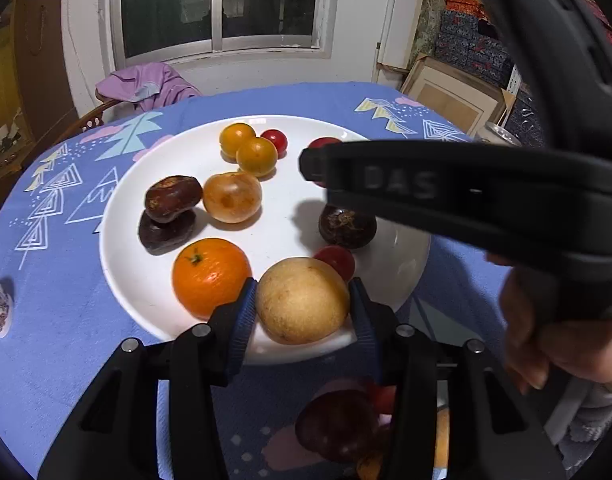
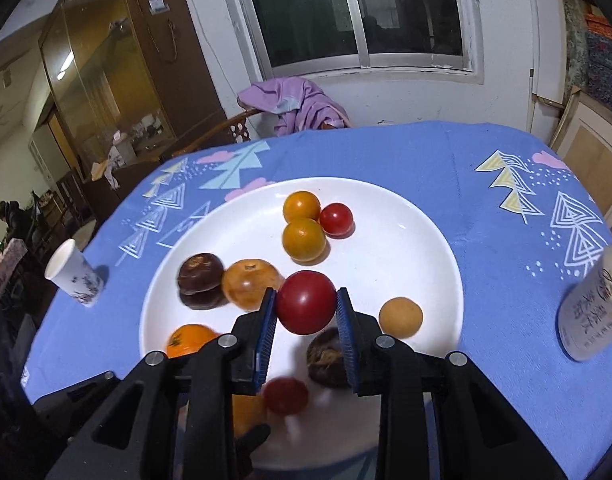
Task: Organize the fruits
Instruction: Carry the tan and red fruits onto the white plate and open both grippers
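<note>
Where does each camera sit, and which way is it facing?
Left wrist: on the left gripper, looking down over its pale fruit at the plate; the right gripper's body and a hand cross it.
Right wrist: on the right gripper, holding a red tomato above the plate.
Shared: plate, orange, window.

Left black plastic two-finger gripper (image 1: 302, 304): blue ribbed pads (image 1: 242, 320), silver screws. Right black plastic two-finger gripper (image 2: 306, 308): same blue ribbed pads, embossed "DAS" lettering.
</note>
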Available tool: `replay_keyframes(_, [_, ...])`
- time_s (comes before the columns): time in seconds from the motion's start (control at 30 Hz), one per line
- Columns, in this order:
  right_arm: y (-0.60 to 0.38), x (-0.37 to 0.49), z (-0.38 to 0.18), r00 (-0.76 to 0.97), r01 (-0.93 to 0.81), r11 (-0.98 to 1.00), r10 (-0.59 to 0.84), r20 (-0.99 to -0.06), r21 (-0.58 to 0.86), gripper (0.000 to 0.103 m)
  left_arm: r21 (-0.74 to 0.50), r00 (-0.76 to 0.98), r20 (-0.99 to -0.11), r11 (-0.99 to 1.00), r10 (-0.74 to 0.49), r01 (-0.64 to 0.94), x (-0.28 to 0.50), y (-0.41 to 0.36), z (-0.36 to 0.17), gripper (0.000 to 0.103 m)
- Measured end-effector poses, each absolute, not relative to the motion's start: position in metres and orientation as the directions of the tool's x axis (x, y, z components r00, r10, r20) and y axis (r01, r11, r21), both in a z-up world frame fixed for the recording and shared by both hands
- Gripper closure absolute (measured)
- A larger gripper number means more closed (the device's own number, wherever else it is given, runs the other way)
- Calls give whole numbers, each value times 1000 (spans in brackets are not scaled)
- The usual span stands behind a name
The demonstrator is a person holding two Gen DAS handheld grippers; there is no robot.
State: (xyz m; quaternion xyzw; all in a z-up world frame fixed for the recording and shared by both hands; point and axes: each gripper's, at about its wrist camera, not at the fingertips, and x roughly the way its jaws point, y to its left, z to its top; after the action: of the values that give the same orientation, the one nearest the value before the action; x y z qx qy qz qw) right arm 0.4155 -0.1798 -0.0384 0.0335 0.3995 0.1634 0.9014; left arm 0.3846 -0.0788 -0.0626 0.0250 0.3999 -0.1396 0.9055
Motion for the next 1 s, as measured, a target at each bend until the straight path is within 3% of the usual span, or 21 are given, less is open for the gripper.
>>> replay_keyframes(0.1, [-178, 426, -49, 614, -270, 947, 309, -727, 175, 73, -75, 641, -728, 957, -244, 279, 388, -78, -64, 54])
replay_keyframes(0.33, [-180, 434, -61, 599, -258, 950, 299, -743, 175, 70, -51, 661, -708, 951, -249, 303, 386, -83, -60, 30])
replay_keyframes(0.57, [-194, 422, -42, 632, -252, 943, 329, -701, 215, 68, -38, 691, -685, 958, -233, 286, 381, -79, -51, 29])
replay_keyframes(0.7, [-208, 396, -10, 692, -245, 937, 348, -632, 248, 47, -17, 734, -648, 967, -205, 256, 367, -71, -32, 23])
replay_keyframes(0.8, [-215, 377, 4, 712, -238, 939, 343, -613, 249, 42, -3, 770, -613, 974, -180, 225, 348, -58, -16, 15])
replay_keyframes(1.0, [-227, 335, 11, 688, -218, 927, 367, -626, 304, 34, -17, 779, -609, 984, -151, 178, 297, -23, -21, 12])
